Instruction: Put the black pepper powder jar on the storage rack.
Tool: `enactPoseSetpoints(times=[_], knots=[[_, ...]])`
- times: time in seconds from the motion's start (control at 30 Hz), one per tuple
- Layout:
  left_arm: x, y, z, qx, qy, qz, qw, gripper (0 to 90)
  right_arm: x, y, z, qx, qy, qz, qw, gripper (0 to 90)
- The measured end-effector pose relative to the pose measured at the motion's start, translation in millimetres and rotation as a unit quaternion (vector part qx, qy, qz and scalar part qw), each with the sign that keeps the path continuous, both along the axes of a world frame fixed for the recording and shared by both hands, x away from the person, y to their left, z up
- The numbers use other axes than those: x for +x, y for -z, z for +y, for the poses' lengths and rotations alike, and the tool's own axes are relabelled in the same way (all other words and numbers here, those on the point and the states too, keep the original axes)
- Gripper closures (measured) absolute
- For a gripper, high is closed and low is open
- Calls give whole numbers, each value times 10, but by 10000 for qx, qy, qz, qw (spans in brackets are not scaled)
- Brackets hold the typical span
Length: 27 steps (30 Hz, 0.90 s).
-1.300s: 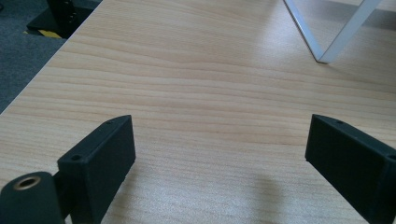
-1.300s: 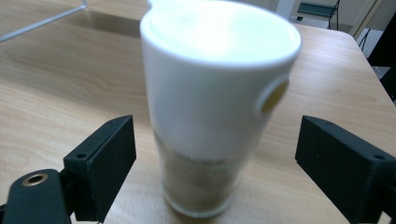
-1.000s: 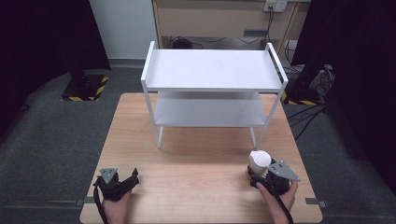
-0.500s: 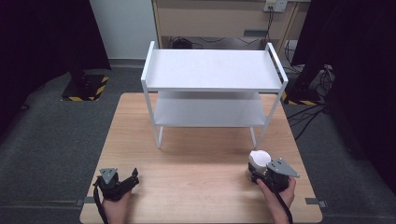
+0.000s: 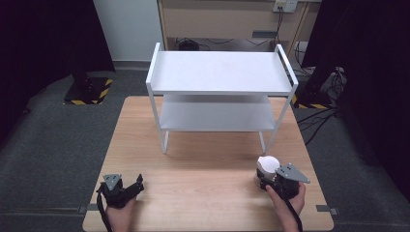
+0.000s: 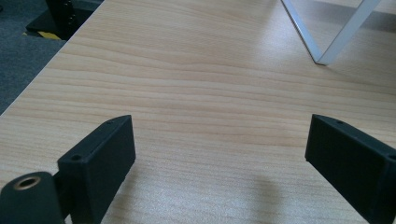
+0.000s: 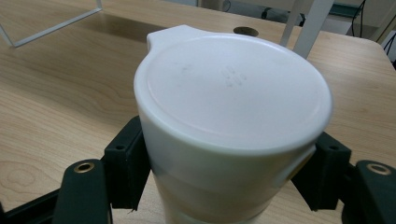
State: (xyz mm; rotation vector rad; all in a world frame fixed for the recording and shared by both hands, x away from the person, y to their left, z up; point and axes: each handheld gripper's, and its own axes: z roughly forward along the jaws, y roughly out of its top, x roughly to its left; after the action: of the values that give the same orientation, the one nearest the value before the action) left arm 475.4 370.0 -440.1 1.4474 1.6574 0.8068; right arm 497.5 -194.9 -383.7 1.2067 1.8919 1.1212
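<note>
Though idle near the table's (image 5: 203, 159) front-left corner, well left of the shelf's (image 5: 220, 72) near-left leg, left gripper (image 5: 131, 187) with jaws spread wide over bare wood, nothing between them, as the left gripper view (image 6: 219, 154) confirms. Farther right, just in front of the shelf's near-right leg, right gripper (image 5: 265, 180) clamped on the cup (image 5: 267, 166), a white lidded tumbler standing upright on the tabletop. Seen close in the right gripper view, jaws (image 7: 224, 186) pressed flat against opposite sides of the cup (image 7: 233, 98) below the lid's rim, with a small tab at the lid's far edge. Probably light, stiff plastic, smooth and somewhat slippery, so liable to slide downward if squeezed too gently, yet unlikely to crack under a firm pinch. Best held where gripped now, on the wall under the lid lip, letting the rim act as a stop; lid itself perhaps only pressed on, so not a safe place to lift from. Contents not visible, so weight uncertain; worth keeping upright.
</note>
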Motion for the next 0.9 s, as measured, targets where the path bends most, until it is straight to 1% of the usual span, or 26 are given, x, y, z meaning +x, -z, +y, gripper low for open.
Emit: enactPoseSetpoints(times=[0.13, 0.23, 0.3, 0.33, 0.37, 0.4, 0.47, 0.5, 0.57, 0.7, 0.73, 0.77, 0.8, 0.83, 0.87, 0.9], knots=[[0, 0, 4, 2, 14, -2, 10000, 80, -20, -30, 3, 53, 23, -67, 10000, 304], [-1, 1, 5, 4, 17, -7, 10000, 81, -15, -95, -8, 108, 5, -96, 9999, 304], [-4, 2, 7, -7, 15, -12, 10000, 80, -11, -122, -5, 112, 1, -103, 9999, 304], [-6, 3, 9, -20, 7, -15, 10000, 80, -6, -176, 9, 89, -8, -131, 9999, 304], [-6, 3, 9, -20, 7, -15, 10000, 80, -6, -176, 9, 89, -8, -131, 9999, 304], [-8, 4, 9, -28, -1, -19, 10000, 80, 5, -231, 12, 114, -24, -147, 9998, 304], [-8, 4, 9, -30, -4, -18, 10000, 81, 12, -259, 10, 140, -38, -155, 9998, 304], [-4, 1, 9, -27, -2, -8, 10000, 81, 27, -324, 28, 139, -48, -170, 9997, 304], [-3, 1, 10, -32, -1, -6, 10000, 82, 46, -391, 46, 120, -80, -202, 9997, 304], [-3, 1, 14, -40, 2, -7, 10000, 82, 100, -529, 67, 194, -131, -213, 9995, 305], [-3, 1, 14, -40, 2, -7, 10000, 82, 100, -529, 67, 194, -131, -213, 9995, 305], [-3, 2, 15, -42, 4, -10, 10000, 83, 127, -599, 85, 192, -160, -234, 9994, 304], [-3, 2, 16, -43, 6, -12, 10000, 83, 141, -634, 95, 184, -175, -251, 9994, 304], [-3, 2, 16, -43, 6, -12, 10000, 83, 141, -634, 95, 184, -175, -251, 9994, 304], [-3, 4, 18, -45, 8, -15, 10000, 83, 170, -705, 110, 191, -210, -273, 9992, 304], [-3, 4, 19, -48, 9, -15, 10000, 83, 187, -741, 117, 191, -233, -279, 9992, 304]])
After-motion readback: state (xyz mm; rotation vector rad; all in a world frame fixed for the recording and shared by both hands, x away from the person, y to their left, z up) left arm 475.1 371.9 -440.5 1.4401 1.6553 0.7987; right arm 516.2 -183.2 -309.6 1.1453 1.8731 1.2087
